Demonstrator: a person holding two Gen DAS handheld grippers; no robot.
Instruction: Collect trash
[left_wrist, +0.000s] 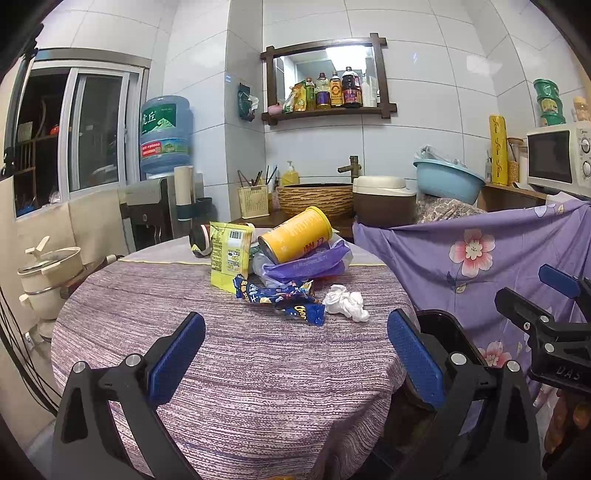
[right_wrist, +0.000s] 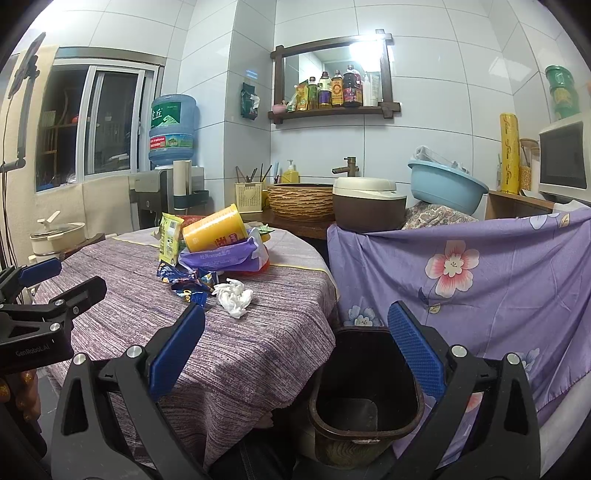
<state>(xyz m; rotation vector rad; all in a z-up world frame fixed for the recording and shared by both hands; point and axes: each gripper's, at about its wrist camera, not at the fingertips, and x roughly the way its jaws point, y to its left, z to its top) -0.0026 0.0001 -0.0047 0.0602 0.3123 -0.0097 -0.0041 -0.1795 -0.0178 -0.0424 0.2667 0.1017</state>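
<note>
Both claws, left (left_wrist: 295, 354) and right (right_wrist: 295, 354), are spread; crumpled tissue (left_wrist: 345, 302) lies on the woven counter (left_wrist: 240, 369); only the right view shows the dark bin (right_wrist: 364, 391).

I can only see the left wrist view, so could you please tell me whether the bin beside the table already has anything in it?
Observer: From the right wrist view, the dark bin looks empty; only its bare bottom shows.
Operator: Thank you. Where does it sit relative to the right tongs?
Observer: The right tongs are open, with the bin's mouth showing between the pads and below them.
Operator: And which piece of trash lies nearest the bin?
Observer: The crumpled white tissue, near the table edge on the bin's side.
</note>
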